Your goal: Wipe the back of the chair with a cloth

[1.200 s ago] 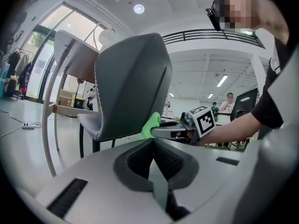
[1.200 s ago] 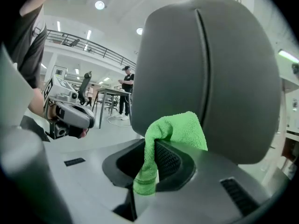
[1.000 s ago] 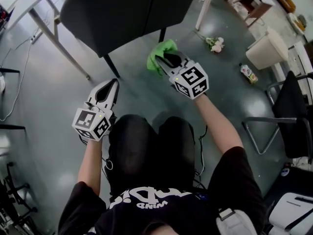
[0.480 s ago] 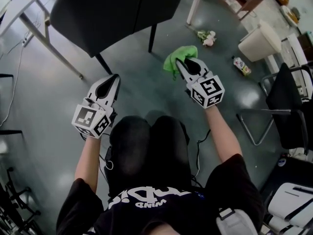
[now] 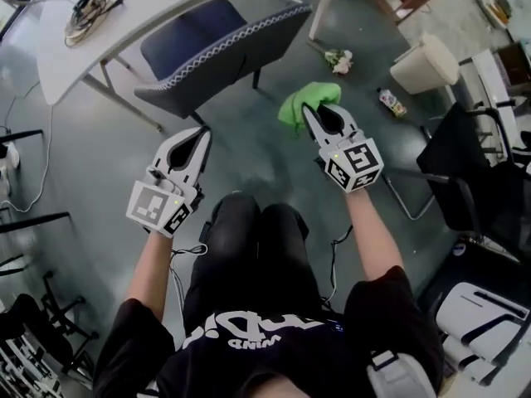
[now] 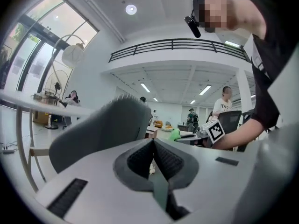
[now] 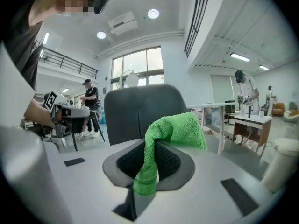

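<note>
A dark grey chair (image 5: 217,52) stands under the white table, its back turned toward me, and fills the middle of the right gripper view (image 7: 140,113). My right gripper (image 5: 309,110) is shut on a green cloth (image 5: 305,102) that bunches over its tips, a short way right of the chair's back. The cloth (image 7: 170,136) hangs between the ribbed pads. My left gripper (image 5: 202,136) is shut with nothing in it, just below the chair's near edge, and the chair's back (image 6: 100,127) looms left of its tips.
A white table (image 5: 124,23) carries a cable bundle (image 5: 87,8). On the floor lie a small bouquet (image 5: 336,58), a bottle (image 5: 387,101) and a beige bin (image 5: 425,63). A black chair (image 5: 473,181) stands at right. Other people stand far off in both gripper views.
The view has tilted up, so the chair's seat and the table top now show. My right gripper with the cloth has drifted right; the left has stayed put.
</note>
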Demonstrator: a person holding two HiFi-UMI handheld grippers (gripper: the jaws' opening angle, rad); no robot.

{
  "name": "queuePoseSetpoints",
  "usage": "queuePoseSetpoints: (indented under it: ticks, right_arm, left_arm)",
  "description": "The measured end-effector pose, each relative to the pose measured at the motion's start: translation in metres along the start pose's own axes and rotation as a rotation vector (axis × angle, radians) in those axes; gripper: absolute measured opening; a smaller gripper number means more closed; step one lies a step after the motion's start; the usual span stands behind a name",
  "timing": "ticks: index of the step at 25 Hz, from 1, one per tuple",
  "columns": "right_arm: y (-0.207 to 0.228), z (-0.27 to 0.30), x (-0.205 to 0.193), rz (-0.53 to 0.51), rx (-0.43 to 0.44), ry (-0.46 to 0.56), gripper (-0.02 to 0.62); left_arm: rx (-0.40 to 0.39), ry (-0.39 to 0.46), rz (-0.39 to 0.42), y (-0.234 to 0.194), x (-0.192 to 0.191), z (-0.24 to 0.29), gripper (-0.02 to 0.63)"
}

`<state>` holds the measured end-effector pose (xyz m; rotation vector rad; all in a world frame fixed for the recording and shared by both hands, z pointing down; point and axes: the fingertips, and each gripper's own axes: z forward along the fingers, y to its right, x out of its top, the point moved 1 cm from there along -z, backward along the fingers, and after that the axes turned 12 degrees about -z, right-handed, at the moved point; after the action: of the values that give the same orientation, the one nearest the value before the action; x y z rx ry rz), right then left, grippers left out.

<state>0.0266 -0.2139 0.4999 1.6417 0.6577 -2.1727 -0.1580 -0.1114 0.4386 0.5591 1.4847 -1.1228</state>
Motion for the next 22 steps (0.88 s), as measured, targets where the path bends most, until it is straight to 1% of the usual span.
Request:
queuePoseSetpoints:
  ticks: [3,5,8,11,15,18,22]
  right_arm:
    - [0.017,-0.023,0.076,0.016,-0.042,-0.013,0.048]
    - [0.026,-0.042,0.126,0.035,-0.074,-0.014,0.049]
    - [0.035,-0.070,0.193,0.069,-0.131,-0.007,0.048]
    - [0.040,-0.089,0.243,0.088,-0.180,0.007,0.048]
    - [0.040,-0.111,0.283,0.140,-0.229,0.043,0.049]
    - [0.039,-0.127,0.296,0.146,-0.248,0.061,0.049]
    - [0.038,-0.144,0.309,0.142,-0.262,0.088,0.049]
  left_arm:
    - [-0.003,-0.029,-0.021,0.019,0.075,-0.007,0.000]
    - [-0.020,-0.056,-0.035,0.034,0.121,-0.010,0.000]
    - [-0.083,-0.100,-0.039,0.058,0.176,-0.011,0.000]
    - [-0.115,-0.102,-0.039,0.073,0.219,-0.011,0.000]
    - [-0.138,-0.091,-0.072,0.087,0.251,-0.010,0.000]
    - [-0.145,-0.080,-0.068,0.097,0.263,-0.009,0.000]
    - [-0.123,-0.066,-0.051,0.101,0.273,-0.012,0.000]
